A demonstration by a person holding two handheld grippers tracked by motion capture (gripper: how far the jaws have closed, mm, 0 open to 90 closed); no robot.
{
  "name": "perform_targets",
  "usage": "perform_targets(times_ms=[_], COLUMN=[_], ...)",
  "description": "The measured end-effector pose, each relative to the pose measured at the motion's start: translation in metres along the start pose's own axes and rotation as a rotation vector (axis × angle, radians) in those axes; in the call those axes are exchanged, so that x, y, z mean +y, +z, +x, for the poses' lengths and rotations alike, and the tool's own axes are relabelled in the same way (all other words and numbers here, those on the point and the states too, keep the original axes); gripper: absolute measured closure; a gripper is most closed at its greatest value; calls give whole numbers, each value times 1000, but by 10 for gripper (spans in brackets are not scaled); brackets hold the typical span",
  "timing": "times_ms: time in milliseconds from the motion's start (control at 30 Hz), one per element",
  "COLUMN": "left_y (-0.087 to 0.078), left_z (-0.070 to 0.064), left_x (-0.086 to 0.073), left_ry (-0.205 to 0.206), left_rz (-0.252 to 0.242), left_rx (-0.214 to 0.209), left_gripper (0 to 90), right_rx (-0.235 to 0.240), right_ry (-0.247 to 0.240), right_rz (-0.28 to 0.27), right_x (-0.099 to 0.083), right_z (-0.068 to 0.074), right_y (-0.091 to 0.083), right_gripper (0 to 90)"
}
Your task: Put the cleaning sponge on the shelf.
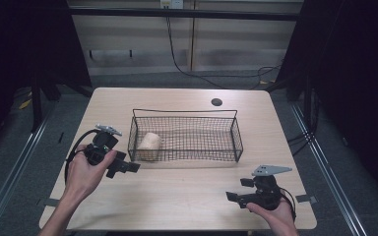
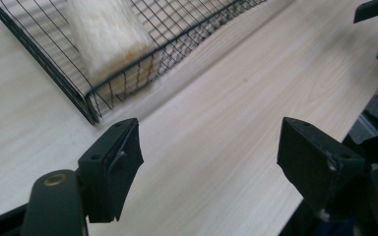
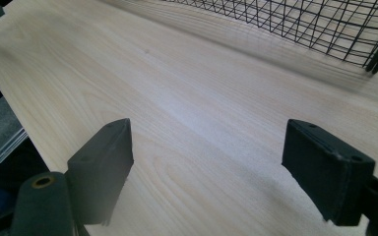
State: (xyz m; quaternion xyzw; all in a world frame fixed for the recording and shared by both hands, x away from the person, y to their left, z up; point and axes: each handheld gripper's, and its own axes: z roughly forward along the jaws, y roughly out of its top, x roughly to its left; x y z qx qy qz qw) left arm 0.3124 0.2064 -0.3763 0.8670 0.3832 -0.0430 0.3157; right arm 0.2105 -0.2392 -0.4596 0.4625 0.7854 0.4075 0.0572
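Person's left hand (image 1: 84, 169), lower left of frame, grips black two-jaw left gripper (image 1: 126, 167) w/ jaws spread wide, pointing right. Right hand (image 1: 274, 212), lower right, holds black right gripper (image 1: 240, 190) w/ grey plate on top, jaws also apart, pointing left.

Basket (image 1: 236, 132) mid-table (image 1: 177, 196), roll (image 1: 149, 143) in its left end; left tongs (image 1: 123, 167) just beside, right tongs (image 1: 238, 189) near front-right.

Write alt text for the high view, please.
A black wire basket sits mid-table, holding a pale cup-like object at its left end. The left gripper and right gripper, both open and hand-held, hover near the table's front corners.
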Motion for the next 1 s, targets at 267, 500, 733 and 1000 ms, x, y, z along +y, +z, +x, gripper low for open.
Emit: perform_targets(times_ms=[267,500,733,1000], left_y=[-6,2,6,14], left_z=[2,9,14,22], left_x=[-37,-70,-109,-130], left_ry=[-32,-87,-134,-169], left_rz=[-35,-46,-90,-103], left_rx=[2,21,6,-8], left_gripper=[239,218,210,199], right_rx=[-3,-1,-2,-38], right_ry=[4,7,15,6], right_rz=[0,1,-7,40], right_x=[0,0,-1,-4], right_z=[0,0,1,-1], right_y=[-1,1,1,9], right_gripper=[193,192,192,201])
